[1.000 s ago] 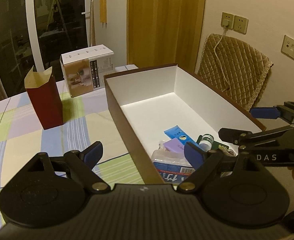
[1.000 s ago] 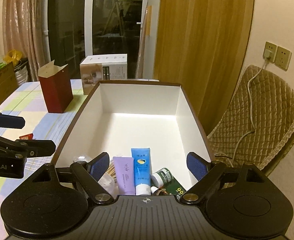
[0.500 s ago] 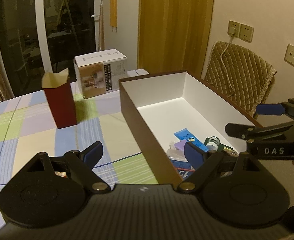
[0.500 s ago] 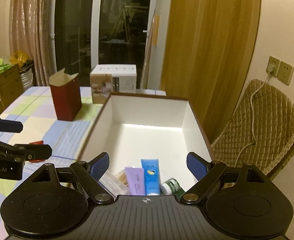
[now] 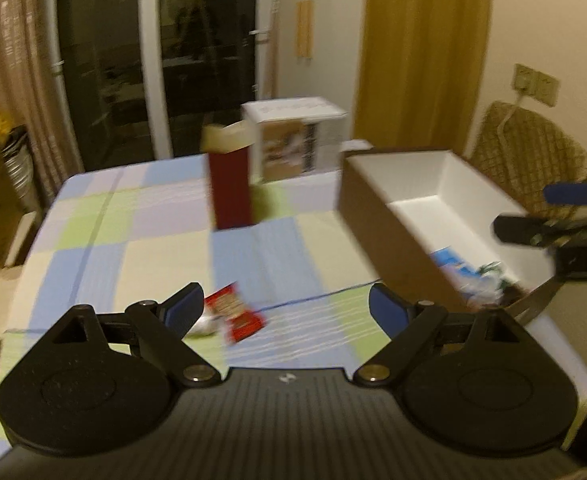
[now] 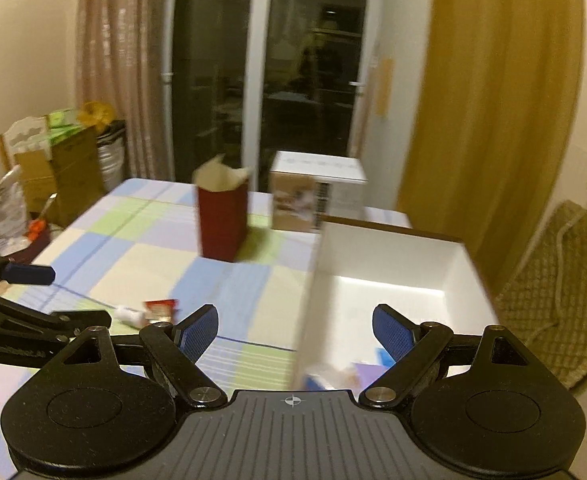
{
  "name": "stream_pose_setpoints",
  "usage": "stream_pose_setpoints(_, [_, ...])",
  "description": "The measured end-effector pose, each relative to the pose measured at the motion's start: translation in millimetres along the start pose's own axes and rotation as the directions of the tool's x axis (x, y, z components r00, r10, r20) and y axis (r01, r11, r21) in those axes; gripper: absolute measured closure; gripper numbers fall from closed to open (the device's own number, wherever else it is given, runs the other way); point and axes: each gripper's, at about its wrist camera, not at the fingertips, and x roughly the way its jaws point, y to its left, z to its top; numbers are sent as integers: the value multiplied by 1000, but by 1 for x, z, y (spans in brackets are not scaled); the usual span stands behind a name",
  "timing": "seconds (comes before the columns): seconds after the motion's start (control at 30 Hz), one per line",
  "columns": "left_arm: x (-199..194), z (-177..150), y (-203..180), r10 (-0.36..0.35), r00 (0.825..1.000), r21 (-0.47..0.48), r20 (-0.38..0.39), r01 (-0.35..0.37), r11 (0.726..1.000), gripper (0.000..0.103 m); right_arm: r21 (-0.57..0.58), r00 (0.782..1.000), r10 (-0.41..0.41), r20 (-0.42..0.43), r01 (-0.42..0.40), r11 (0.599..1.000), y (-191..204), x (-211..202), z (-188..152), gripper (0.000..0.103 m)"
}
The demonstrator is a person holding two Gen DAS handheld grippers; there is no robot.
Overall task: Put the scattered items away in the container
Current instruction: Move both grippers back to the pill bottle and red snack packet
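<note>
A long brown box with a white inside (image 5: 377,216) (image 6: 393,256) stands on the right of the checked table and holds several small items. A red snack packet (image 5: 237,317) (image 6: 160,309) and a small white item (image 6: 130,314) lie on the cloth left of the box. My left gripper (image 5: 285,312) is open and empty, just above and behind the red packet. My right gripper (image 6: 295,330) is open and empty over the box's near left wall. Both views are blurred.
A tall dark red paper box (image 5: 231,184) (image 6: 222,216) stands mid-table, with a white carton (image 5: 299,144) (image 6: 317,194) behind it. A quilted chair (image 6: 557,292) sits right of the table. Cartons and bags (image 6: 53,168) stand at the far left.
Both grippers have swung left and back from over the box. The red packet and the white item have come into view. Both stay open.
</note>
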Motion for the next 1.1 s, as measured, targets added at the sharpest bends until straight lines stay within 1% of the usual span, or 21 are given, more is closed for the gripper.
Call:
stream_pose_setpoints(0.13, [3,-20,43,56,998,-46,-34,-58,997,16,-28,999,46,-5,-46,999,33,18,2,13])
stream_pose_setpoints(0.23, [11,-29,67,81,996,-73,-49,-84,994,16,-44,997,73,-24,-74,996,52,39,2,13])
stream_pose_setpoints(0.4, [37,-41,95,92,993,-111,-69,-99,989,16,-62,992,101,-74,-105,993,73,85,-6,14])
stream_pose_setpoints(0.53, [66,-47,109,84,992,-131,-90,-95,987,16,-73,987,114,-111,-123,990,85,121,-17,14])
stream_pose_setpoints(0.6, [84,-47,113,77,992,-134,-99,-90,987,16,-78,986,119,-121,-129,989,89,135,-23,14])
stream_pose_setpoints(0.77, [124,-40,113,36,994,-132,-103,-49,990,16,-77,983,117,-140,-129,989,90,163,-37,14])
stream_pose_setpoints(0.87, [144,-37,107,19,994,-125,-108,-33,992,16,-78,983,107,-149,-120,990,87,173,-43,14])
stream_pose_setpoints(0.97, [161,-38,102,18,992,-112,-126,-32,993,18,-80,983,104,-154,-117,990,86,178,-48,14])
stream_pose_setpoints(1.07, [174,-41,99,13,988,-107,-153,-29,994,21,-75,982,103,-161,-116,990,83,183,-52,14])
stream_pose_setpoints(1.1, [176,-42,99,8,987,-110,-158,-26,994,25,-74,981,102,-162,-115,991,83,185,-53,14])
